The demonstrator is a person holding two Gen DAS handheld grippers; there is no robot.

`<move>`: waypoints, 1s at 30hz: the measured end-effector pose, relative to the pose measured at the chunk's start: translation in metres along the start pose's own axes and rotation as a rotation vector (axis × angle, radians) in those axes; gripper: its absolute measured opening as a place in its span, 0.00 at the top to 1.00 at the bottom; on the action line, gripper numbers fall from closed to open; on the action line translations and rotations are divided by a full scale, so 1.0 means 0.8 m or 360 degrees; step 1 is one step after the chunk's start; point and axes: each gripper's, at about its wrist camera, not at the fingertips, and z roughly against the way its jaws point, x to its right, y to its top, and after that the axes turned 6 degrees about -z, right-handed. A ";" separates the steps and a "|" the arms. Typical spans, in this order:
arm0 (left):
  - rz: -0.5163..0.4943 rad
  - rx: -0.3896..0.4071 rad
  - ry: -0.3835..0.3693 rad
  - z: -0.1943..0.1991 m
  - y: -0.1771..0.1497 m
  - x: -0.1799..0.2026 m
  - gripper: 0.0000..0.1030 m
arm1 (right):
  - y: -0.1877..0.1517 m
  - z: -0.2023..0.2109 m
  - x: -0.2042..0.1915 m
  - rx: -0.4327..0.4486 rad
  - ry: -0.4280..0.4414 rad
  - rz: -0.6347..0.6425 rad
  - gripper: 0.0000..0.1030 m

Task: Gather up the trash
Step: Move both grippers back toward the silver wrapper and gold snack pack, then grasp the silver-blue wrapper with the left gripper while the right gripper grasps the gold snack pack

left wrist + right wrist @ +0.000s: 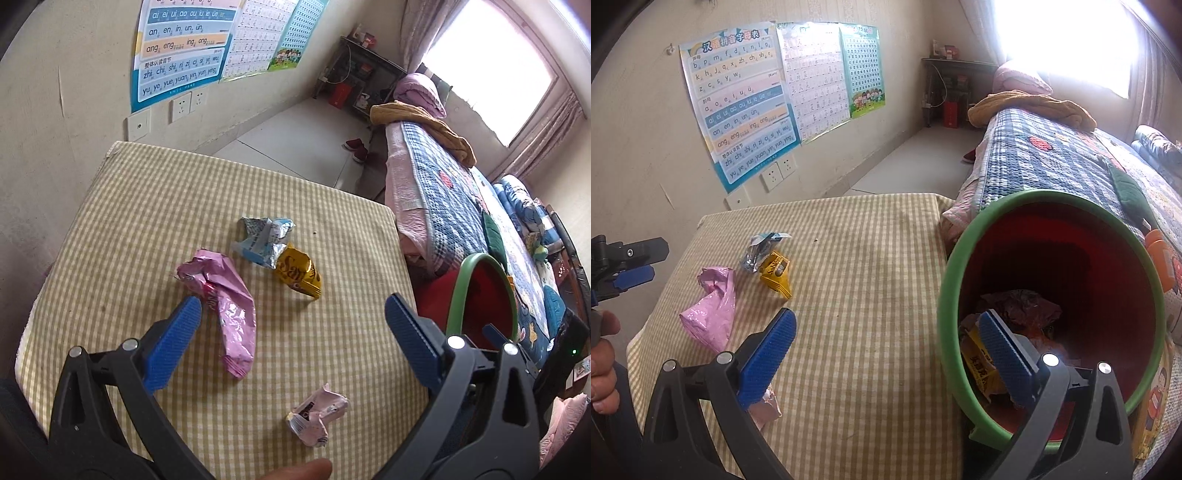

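Several crumpled wrappers lie on the yellow checked table (129, 206): a long pink one (229, 310), a silver-blue one (262, 240), a yellow one (301, 275) and a small pink one (317, 417) nearest me. My left gripper (293, 317) is open and empty above them, its left pad beside the long pink wrapper. My right gripper (886, 336) is open and empty at the rim of a red bin with a green rim (951, 273), which holds several wrappers (1023, 306). The left gripper also shows in the right wrist view (631, 266).
A bed with a blue patchwork quilt (450, 206) stands right of the table, just behind the bin (480, 295). Posters (738, 110) and sockets (779, 171) are on the wall behind. Red slippers (356, 147) lie on the floor. A dark shelf (354, 77) stands in the far corner.
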 end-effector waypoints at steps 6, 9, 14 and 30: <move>0.0027 -0.0038 0.0013 -0.023 0.012 -0.026 0.05 | 0.004 -0.037 -0.028 -0.0082 0.0049 0.0046 0.07; 0.0022 -0.0072 0.0004 -0.040 0.019 -0.033 0.05 | 0.006 -0.058 -0.044 -0.0133 0.0084 0.0082 0.07; -0.0016 -0.0137 -0.0016 -0.073 0.031 -0.038 0.06 | 0.011 -0.094 -0.072 -0.0207 0.0165 0.0153 0.07; -0.0068 -0.0373 -0.0083 -0.165 0.052 -0.052 0.43 | 0.012 -0.180 -0.133 -0.0342 0.0315 0.0323 0.13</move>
